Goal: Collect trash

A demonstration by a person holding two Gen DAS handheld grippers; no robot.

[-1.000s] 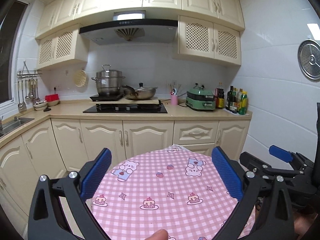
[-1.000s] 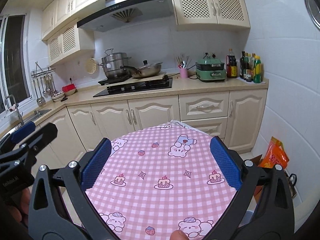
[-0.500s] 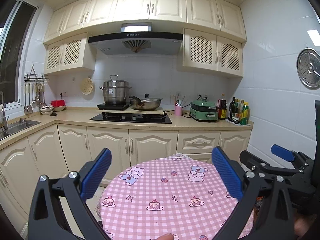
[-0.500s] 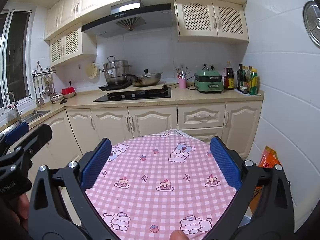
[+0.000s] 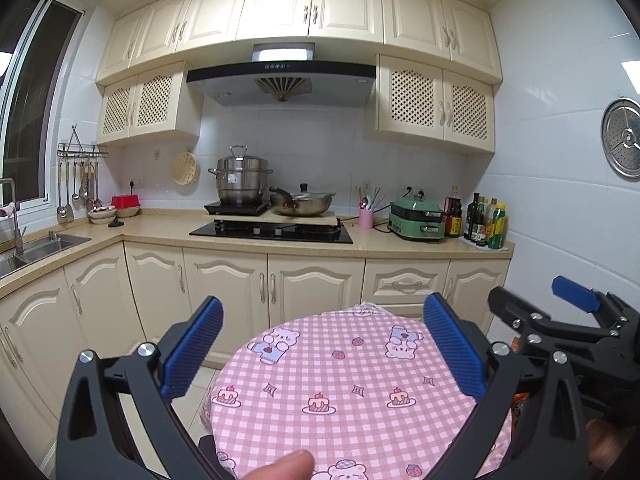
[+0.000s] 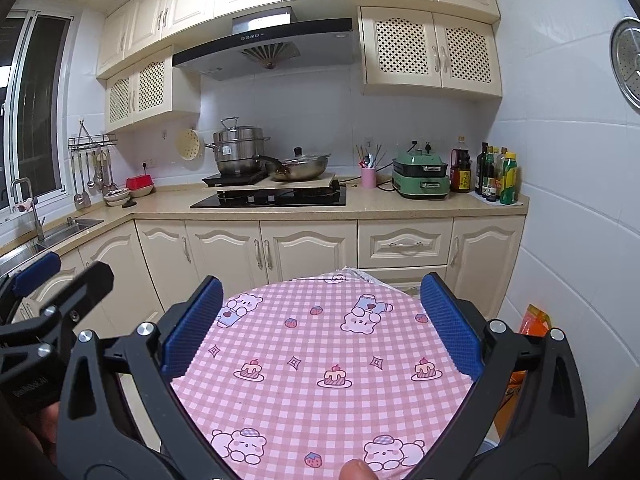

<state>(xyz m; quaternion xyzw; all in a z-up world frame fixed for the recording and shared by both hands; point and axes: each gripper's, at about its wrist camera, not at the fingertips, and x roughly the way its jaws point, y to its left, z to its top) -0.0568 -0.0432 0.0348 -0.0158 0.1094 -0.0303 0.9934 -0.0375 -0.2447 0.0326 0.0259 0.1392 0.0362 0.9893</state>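
While level above the round table (image 5: 360, 392), both tongs (image 5: 320, 344) (image 6: 320, 320) gape wide.

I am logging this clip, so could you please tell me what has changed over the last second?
Both cameras tilted upward: the round pink checked table sits lower in view and more of the upper cabinets shows. Nothing was grasped or released. The left gripper and right gripper stay open and empty above the table; pots and bottles on the counter are unmoved.

Round surface (image 5: 360, 392): pink checked cloth | hob (image 5: 272, 231): steel stockpot (image 5: 240, 180), wok (image 5: 304, 202) | counter right: green cooker (image 5: 418, 218), bottles (image 5: 486, 222) | sink (image 5: 36, 246) left
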